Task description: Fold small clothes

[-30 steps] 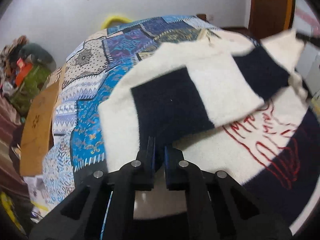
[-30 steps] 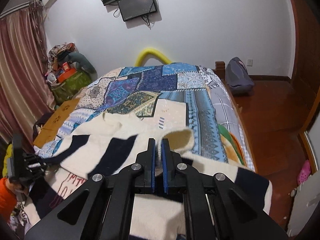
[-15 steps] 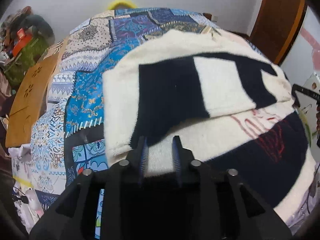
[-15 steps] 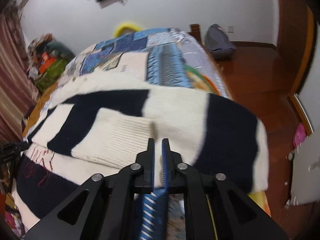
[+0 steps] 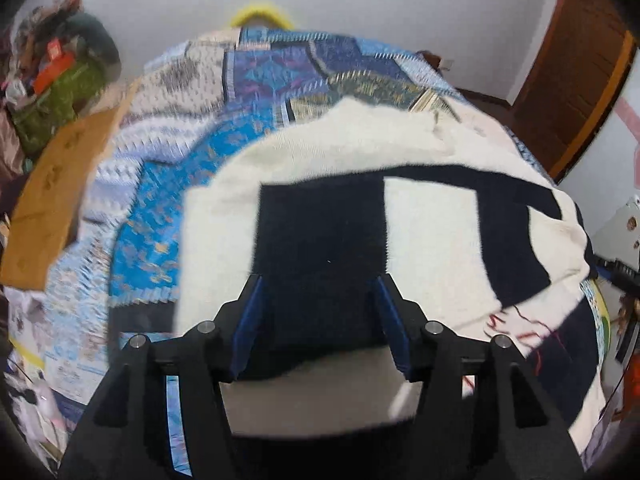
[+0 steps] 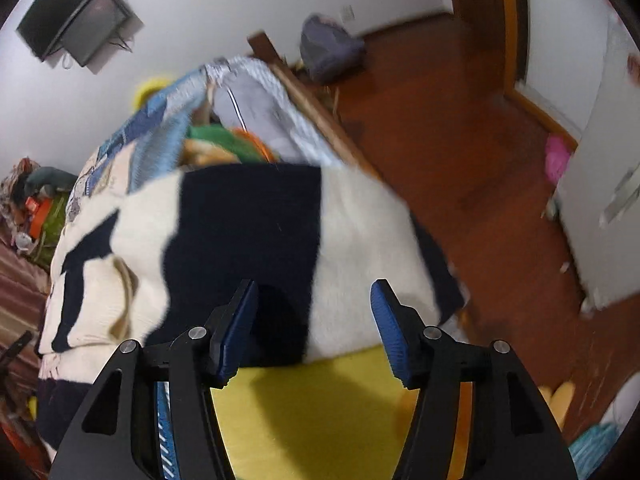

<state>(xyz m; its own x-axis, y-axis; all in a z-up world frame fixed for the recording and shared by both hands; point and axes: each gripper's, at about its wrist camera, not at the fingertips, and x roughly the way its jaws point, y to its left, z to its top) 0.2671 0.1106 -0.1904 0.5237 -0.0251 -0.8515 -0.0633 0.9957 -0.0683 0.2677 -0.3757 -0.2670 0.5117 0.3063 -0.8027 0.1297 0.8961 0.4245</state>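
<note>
A home bedroom: patchwork-quilted bed, wall-mounted television, wooden floor and door.

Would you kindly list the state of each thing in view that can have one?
left gripper: open, holding nothing.
right gripper: open, holding nothing.
cream and navy sweater: lying on the bed, sleeves folded across its front.
patchwork bedspread: spread over the bed.
wall-mounted monitor: screen dark.
</note>
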